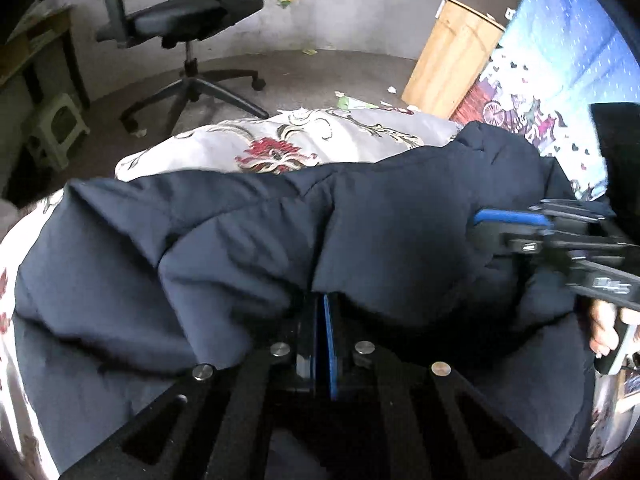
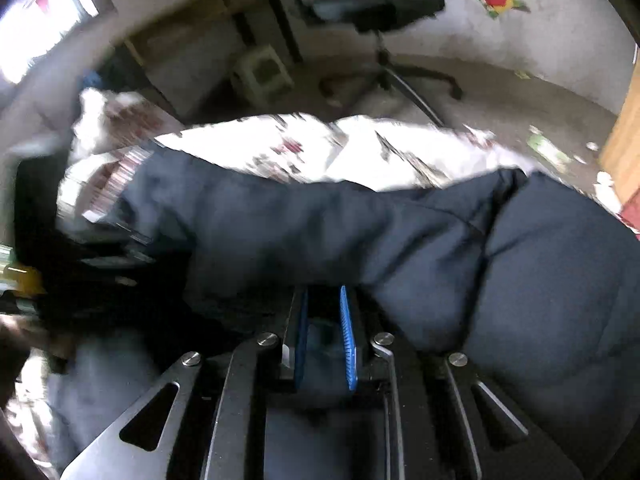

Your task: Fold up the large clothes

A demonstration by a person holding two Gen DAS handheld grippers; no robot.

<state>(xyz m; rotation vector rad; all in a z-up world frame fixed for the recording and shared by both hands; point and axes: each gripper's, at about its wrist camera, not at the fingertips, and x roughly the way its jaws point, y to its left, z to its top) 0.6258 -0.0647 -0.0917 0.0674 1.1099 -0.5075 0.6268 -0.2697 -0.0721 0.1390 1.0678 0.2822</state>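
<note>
Both grippers clamped on a dark navy padded jacket spread over a floral bedspread.

The left gripper has its blue pads pressed together on a fold at the jacket's near edge. The right gripper has its pads drawn close with navy fabric pinched between them. In the left wrist view, the right gripper sits at the jacket's right side, its fingers lying on the fabric. An office chair stands on the floor beyond the bed.
</note>
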